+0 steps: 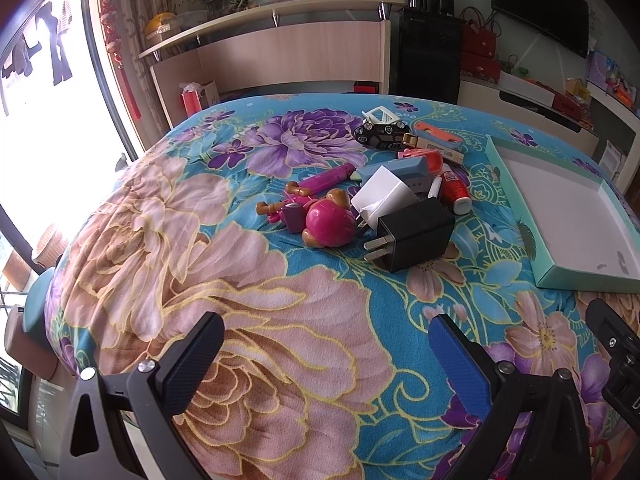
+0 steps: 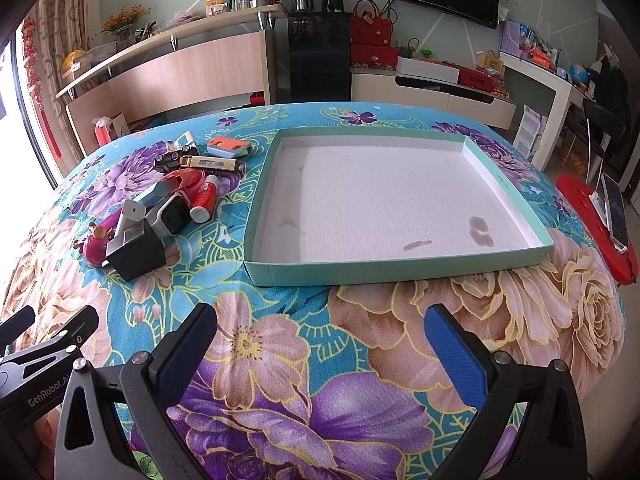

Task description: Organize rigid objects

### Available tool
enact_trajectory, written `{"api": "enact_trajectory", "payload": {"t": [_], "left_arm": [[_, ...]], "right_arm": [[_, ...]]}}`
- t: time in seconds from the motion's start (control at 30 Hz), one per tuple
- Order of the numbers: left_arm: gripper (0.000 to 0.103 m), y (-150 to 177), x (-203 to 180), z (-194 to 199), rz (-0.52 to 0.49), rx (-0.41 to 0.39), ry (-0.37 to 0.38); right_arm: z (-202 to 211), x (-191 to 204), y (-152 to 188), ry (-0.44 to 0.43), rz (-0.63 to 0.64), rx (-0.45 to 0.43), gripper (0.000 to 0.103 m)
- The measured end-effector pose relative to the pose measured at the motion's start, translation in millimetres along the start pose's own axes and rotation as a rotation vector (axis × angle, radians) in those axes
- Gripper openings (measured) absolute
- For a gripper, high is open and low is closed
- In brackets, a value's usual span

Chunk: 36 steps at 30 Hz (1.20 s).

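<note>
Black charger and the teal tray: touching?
Apart. The right wrist view shows a strip of flowered blanket between the black charger and the teal tray; the left wrist view agrees.

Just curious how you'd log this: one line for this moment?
left gripper: open, empty | right gripper: open, empty | pile of small things: on blanket | tray: empty | sorting: not started

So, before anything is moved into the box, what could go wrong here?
1. The black charger lies against the white charger and the pink toy figure; grasping one may drag the others.
2. The red glue bottle lies on its side and could roll.
3. The blanket is soft, so the open left hand-held gripper may snag it.
</note>
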<state>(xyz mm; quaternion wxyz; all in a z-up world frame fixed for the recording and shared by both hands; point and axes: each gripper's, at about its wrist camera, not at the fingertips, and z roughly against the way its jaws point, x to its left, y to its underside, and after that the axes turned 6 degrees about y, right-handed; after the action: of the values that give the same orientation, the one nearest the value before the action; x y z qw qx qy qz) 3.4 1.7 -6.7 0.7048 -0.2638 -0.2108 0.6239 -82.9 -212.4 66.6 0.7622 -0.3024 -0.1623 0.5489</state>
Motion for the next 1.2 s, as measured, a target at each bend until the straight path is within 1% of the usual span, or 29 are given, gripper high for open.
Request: {"api": "enact_trajectory", "payload": {"t": [1.2], "left_arm": [[0.103,-1.0,6.1,-4.0,0.032,0.023,0.006]], "right_arm": [[-1.2,-0.6,-1.0,-0.001,0.0,0.005,0.103]]}}
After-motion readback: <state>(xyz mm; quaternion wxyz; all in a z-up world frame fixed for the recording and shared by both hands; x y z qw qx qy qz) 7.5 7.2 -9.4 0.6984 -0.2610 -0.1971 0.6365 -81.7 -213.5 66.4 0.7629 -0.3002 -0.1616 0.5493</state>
